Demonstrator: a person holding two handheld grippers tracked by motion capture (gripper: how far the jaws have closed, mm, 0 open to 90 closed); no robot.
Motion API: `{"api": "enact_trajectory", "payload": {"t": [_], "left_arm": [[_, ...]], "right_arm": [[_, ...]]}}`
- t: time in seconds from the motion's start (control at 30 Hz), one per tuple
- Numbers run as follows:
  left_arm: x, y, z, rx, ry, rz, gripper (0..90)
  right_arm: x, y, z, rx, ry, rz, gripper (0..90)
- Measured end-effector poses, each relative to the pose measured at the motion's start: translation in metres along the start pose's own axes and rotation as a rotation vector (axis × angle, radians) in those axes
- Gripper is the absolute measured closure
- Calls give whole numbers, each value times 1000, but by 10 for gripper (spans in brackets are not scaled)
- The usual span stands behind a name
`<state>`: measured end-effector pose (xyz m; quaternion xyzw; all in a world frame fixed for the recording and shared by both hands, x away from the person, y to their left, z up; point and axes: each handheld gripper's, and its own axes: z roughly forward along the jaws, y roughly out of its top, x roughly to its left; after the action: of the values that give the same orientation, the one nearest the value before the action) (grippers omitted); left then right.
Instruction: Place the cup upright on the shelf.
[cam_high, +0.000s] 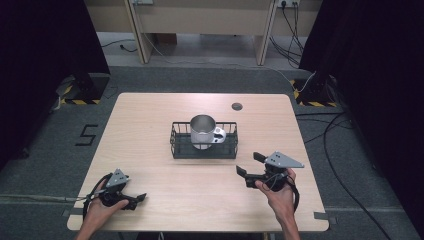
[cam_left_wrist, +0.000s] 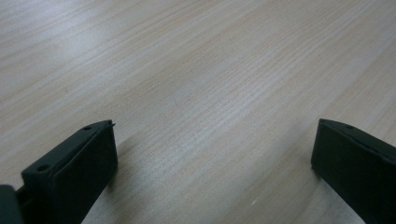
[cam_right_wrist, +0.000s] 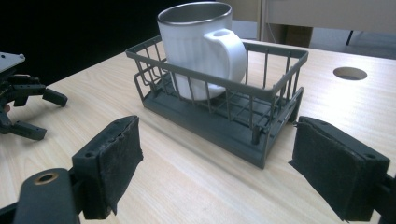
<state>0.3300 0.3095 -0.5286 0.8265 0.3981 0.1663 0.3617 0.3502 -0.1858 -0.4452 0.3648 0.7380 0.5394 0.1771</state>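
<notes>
A white mug with a metal rim (cam_high: 202, 131) stands upright in a dark wire basket (cam_high: 176, 145) at the middle of the table, its handle turned to the right. My right gripper (cam_high: 249, 163) hovers in front of the basket's right end, open, nothing between its pads. The right gripper view looks between those jaws (cam_right_wrist: 217, 123) at the basket (cam_right_wrist: 224, 126) and the mug (cam_right_wrist: 201, 51). My left gripper (cam_high: 140, 199) rests low at the front left, open. In its own view the jaws (cam_left_wrist: 215, 123) stand wide over bare wood. It appears far left in the right gripper view (cam_right_wrist: 46, 116).
The wooden table (cam_high: 150, 115) has a round cable hole (cam_high: 237, 106) behind the basket, at right (cam_right_wrist: 350, 73). Dark curtains hang on both sides. Cables lie on the floor to the right of the table.
</notes>
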Motion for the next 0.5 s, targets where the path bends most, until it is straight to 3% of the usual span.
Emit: {"api": "enact_trajectory", "payload": {"t": [0.5], "left_arm": [[0, 0, 0, 0, 0, 0, 0]], "right_arm": [[8, -14, -5, -2, 5, 2, 159]]}}
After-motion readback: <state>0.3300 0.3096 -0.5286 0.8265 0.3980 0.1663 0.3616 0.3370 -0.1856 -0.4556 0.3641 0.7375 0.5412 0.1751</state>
